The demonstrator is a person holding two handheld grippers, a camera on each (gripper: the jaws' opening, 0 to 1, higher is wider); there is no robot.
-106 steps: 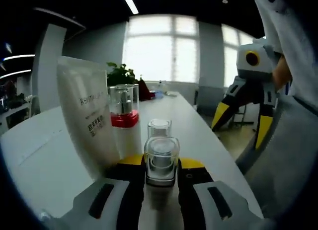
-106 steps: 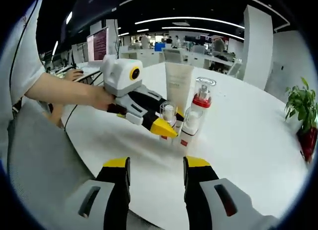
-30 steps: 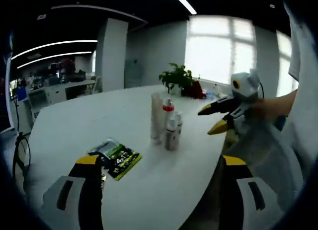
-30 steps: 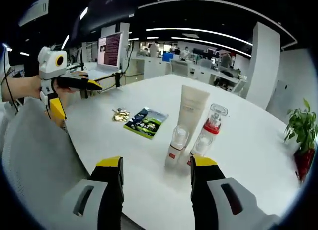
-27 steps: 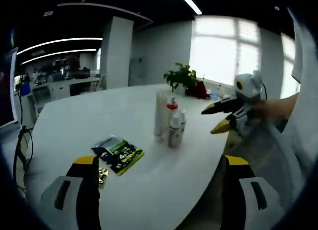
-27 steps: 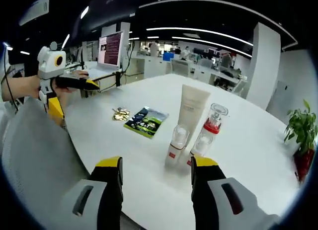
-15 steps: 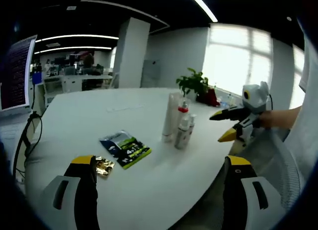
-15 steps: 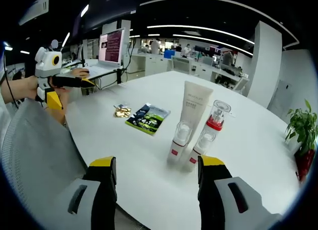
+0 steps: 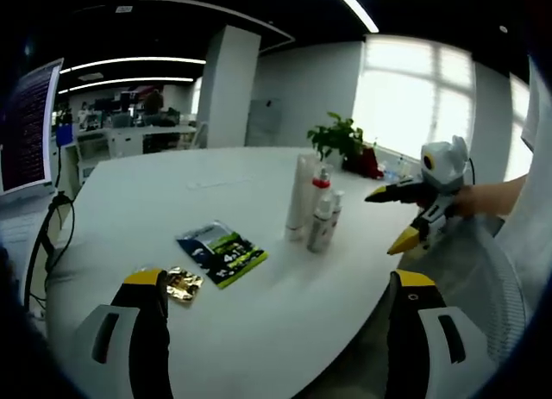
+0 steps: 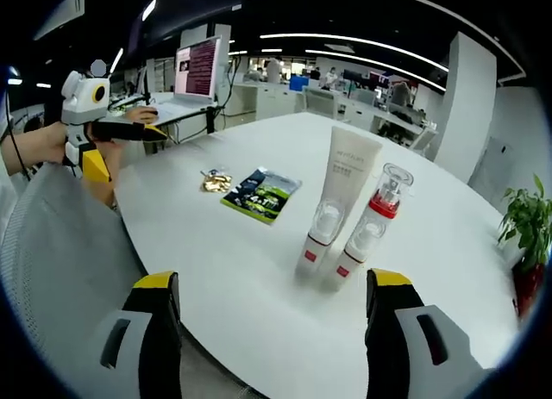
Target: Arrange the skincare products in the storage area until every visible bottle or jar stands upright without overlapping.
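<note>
On the white table (image 10: 259, 270) a tall white tube (image 10: 347, 182), a red-collared pump bottle (image 10: 380, 211) and two small clear-capped bottles (image 10: 321, 235) stand upright, clustered close together; the tube's lettering is too small to read. Well apart lie a dark-green sachet (image 10: 259, 194) and a gold wrapper (image 10: 213, 182), with bare tabletop all round. Left gripper (image 9: 276, 317) and right gripper (image 10: 274, 317) both gape wide, released, back from the table's edge.

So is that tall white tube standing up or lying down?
Upright. The white tube stands on the table behind two small bottles, its flat end uppermost. Both tongs are open and away from it.
</note>
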